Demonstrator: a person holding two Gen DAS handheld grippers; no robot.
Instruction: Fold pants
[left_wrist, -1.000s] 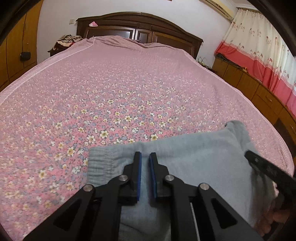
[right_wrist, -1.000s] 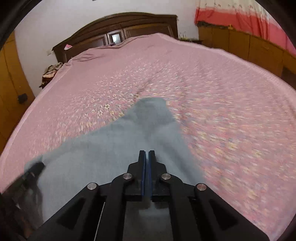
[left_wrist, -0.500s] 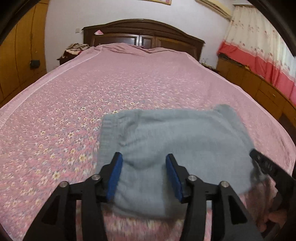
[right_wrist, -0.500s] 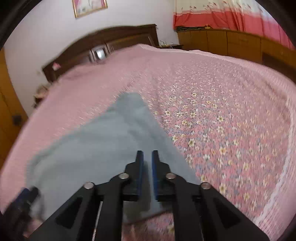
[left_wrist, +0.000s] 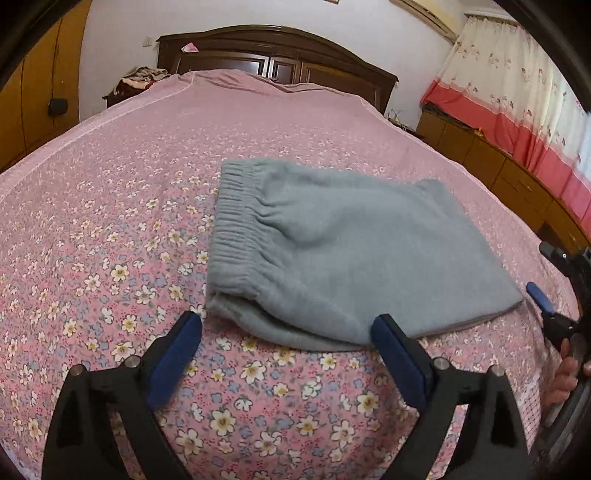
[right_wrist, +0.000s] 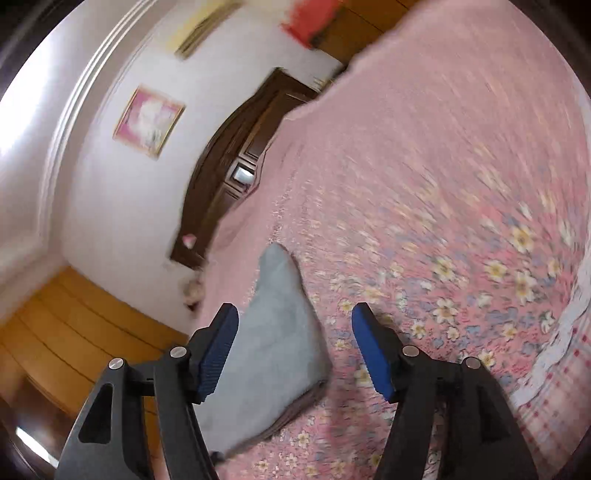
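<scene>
Floral bedspread (left_wrist: 147, 229), dark headboard (left_wrist: 280, 48), red-hemmed curtain (left_wrist: 517, 110).

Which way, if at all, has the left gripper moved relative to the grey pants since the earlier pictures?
Yes. The left gripper has drawn back off the pants, toward the near edge of the floral bedspread. Its fingers have just been opening, nothing between them.

One folded pair of grey pants (left_wrist: 343, 251) lies on one bed (left_wrist: 110, 192). Two grippers show: the left gripper (left_wrist: 286, 328) and the right gripper (right_wrist: 295, 317). One framed picture (right_wrist: 147, 120) hangs in the upper left of the right wrist view.
</scene>
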